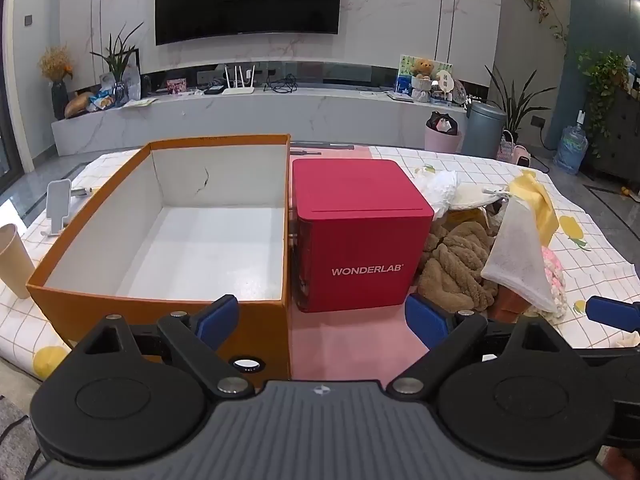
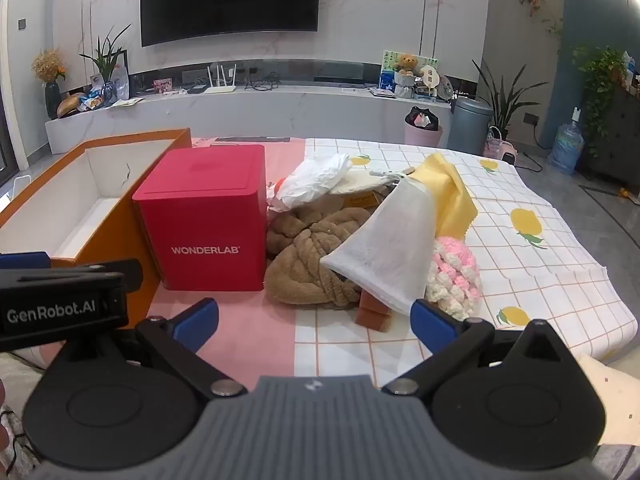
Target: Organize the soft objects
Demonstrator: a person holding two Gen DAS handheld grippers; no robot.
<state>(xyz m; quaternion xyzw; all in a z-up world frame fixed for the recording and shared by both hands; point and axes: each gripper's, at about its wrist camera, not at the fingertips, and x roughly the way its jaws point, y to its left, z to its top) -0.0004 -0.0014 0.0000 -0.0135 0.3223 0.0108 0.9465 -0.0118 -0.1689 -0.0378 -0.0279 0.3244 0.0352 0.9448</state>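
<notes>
A heap of soft things lies on the table right of a red WONDERLAB box (image 1: 356, 232) (image 2: 208, 216): a brown plush throw (image 2: 312, 264) (image 1: 456, 264), a white mesh cloth (image 2: 384, 256) (image 1: 520, 256), a yellow cloth (image 2: 452, 196) (image 1: 536, 200), a pink-and-white knitted piece (image 2: 456, 276) and crumpled white fabric (image 2: 312, 180). An orange box (image 1: 264, 312) (image 2: 120, 240) with a white inside stands open on the left. My left gripper (image 1: 322, 318) is open in front of the two boxes, holding nothing. My right gripper (image 2: 316, 322) is open just short of the heap, also with nothing in it.
A paper cup (image 1: 14, 260) and a phone stand (image 1: 58, 204) sit left of the orange box. Small brown blocks (image 2: 374, 312) lie at the heap's front edge. The checked lemon-print tablecloth (image 2: 540, 264) runs out to the right. A TV console lies beyond the table.
</notes>
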